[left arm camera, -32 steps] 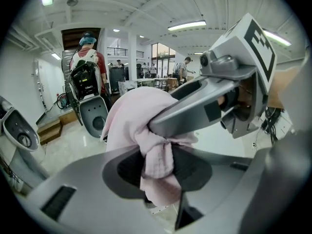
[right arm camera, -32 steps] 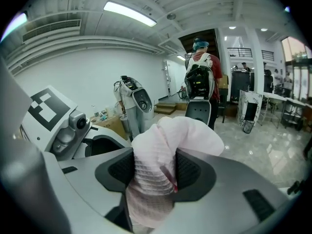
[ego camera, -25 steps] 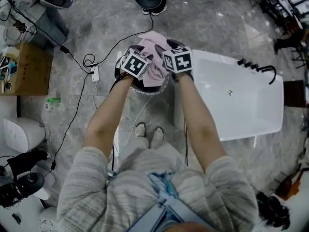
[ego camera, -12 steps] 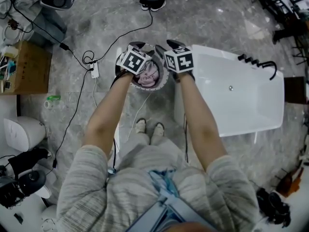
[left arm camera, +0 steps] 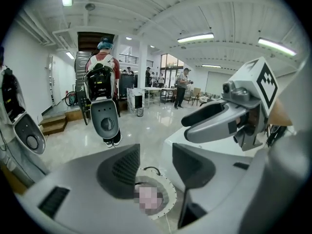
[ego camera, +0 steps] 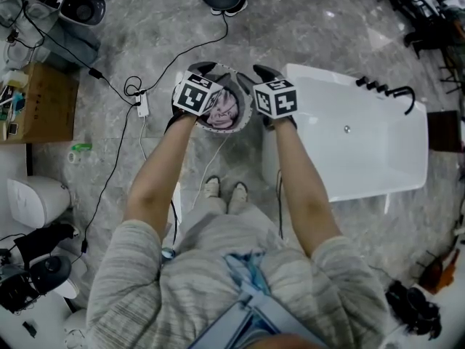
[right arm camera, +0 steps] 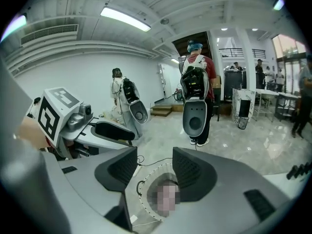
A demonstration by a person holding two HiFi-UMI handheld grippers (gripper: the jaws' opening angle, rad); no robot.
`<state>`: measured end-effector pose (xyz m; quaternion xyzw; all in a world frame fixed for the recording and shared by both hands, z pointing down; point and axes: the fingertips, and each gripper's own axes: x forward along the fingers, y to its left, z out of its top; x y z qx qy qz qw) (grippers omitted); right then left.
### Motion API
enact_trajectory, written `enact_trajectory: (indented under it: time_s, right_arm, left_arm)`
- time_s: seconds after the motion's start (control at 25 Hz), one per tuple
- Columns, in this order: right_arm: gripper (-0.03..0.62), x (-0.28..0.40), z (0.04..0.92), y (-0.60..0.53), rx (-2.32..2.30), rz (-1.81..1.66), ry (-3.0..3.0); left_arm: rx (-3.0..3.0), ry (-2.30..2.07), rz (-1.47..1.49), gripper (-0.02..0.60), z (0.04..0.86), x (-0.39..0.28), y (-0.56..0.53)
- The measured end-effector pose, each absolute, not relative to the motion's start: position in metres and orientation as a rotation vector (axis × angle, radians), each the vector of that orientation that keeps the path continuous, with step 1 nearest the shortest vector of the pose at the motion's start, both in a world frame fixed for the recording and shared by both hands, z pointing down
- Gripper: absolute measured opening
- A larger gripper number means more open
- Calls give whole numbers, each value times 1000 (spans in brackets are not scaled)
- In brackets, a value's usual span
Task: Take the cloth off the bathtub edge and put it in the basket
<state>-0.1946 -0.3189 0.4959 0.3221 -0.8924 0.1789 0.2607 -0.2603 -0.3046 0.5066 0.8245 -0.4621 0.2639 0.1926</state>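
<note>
Now cloth (ego camera: 224, 109) in basket (ego camera: 243, 123), left gripper (left arm camera: 156, 165), right gripper (right arm camera: 155, 167) parted, empty

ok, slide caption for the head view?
The left gripper and right gripper hover open and empty over the round basket holding the pink cloth, beside the white bathtub.

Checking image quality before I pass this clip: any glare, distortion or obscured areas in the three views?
Head view: wide-angle bending, dark corners, the white bathtub nearly blown out, soft glare on the floor. Left gripper view: heavy fisheye, black corners, bright ceiling lights, a mosaic patch inside the basket. Right gripper view: same fisheye, same patch.
</note>
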Motion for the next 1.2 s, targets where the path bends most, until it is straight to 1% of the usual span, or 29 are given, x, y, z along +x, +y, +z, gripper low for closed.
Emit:
enact_trajectory:
  time_s: [0.24,0.64,1.0,1.2]
  right_arm:
    - [207,-181,483,-293,852,495,-2492]
    - [206,-156,441,-254,811,445,-2638]
    - [206,-139,396,-189,727,328,-2753]
    - [206,-126,376,-155,751,351,-2813]
  left_arm:
    - [2366,-1300,634,193,485,-247,-286]
    - [2487,-1269,570,193,446,-220,-253]
    - [2579,-1210,460,193,417,-210,-183]
    - [2632,-1228,328,192,385,-203,-154]
